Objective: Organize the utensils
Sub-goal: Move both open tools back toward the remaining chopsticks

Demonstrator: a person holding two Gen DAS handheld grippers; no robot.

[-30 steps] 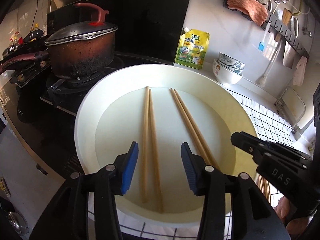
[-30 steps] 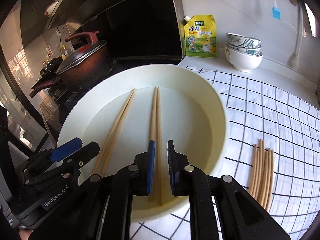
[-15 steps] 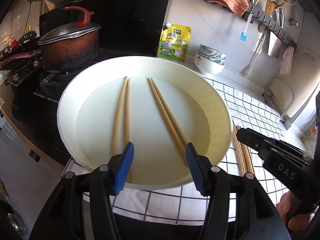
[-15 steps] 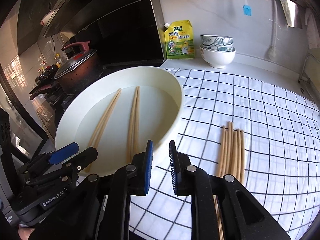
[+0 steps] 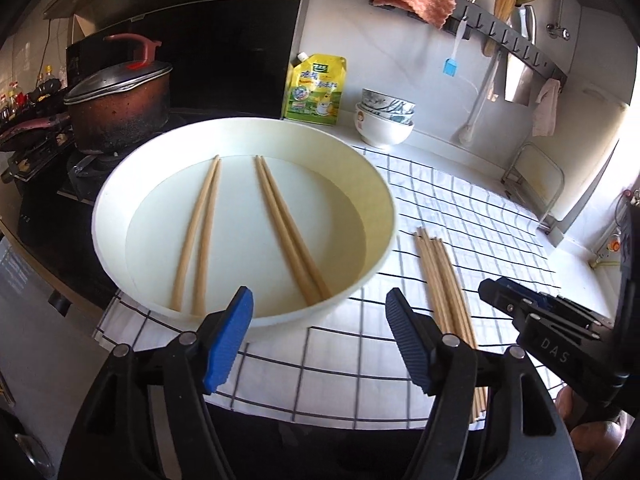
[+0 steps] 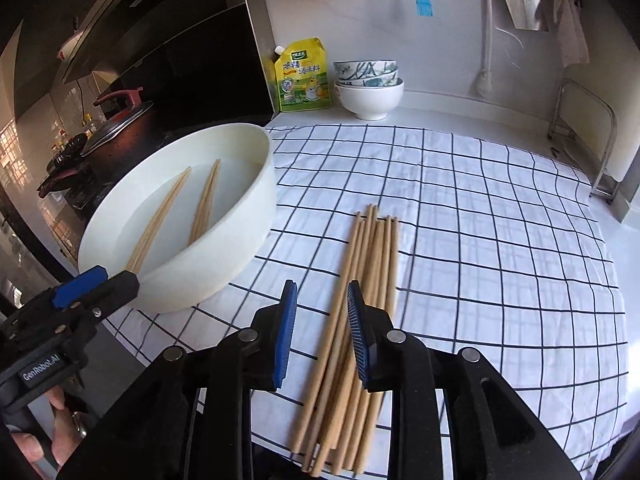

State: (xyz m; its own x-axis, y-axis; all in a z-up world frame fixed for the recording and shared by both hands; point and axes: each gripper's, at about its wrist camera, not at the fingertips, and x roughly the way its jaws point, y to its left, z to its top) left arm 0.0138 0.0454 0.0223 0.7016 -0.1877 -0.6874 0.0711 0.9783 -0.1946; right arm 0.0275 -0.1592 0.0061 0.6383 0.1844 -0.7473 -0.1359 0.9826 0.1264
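Observation:
A large white basin (image 5: 384,216) stands on the checked cloth and holds two pairs of wooden chopsticks (image 5: 288,232) lying side by side. It also shows in the right wrist view (image 6: 248,240). A loose bundle of several chopsticks (image 6: 360,304) lies on the cloth right of the basin; it also shows in the left wrist view (image 5: 448,292). My left gripper (image 5: 320,336) is open and empty, just in front of the basin's near rim. My right gripper (image 6: 322,332) is open and empty, hovering over the near part of the bundle.
A checked cloth (image 6: 500,240) covers the counter. A yellow refill pouch (image 6: 304,76) and stacked bowls (image 6: 368,84) stand at the back wall. A lidded pot (image 5: 120,108) sits on the stove at the left. A metal rack (image 6: 580,136) stands at the right.
Both grippers have pulled back from the basin. The right gripper has moved right over the chopstick bundle and opened wider. The left gripper has also opened wider.

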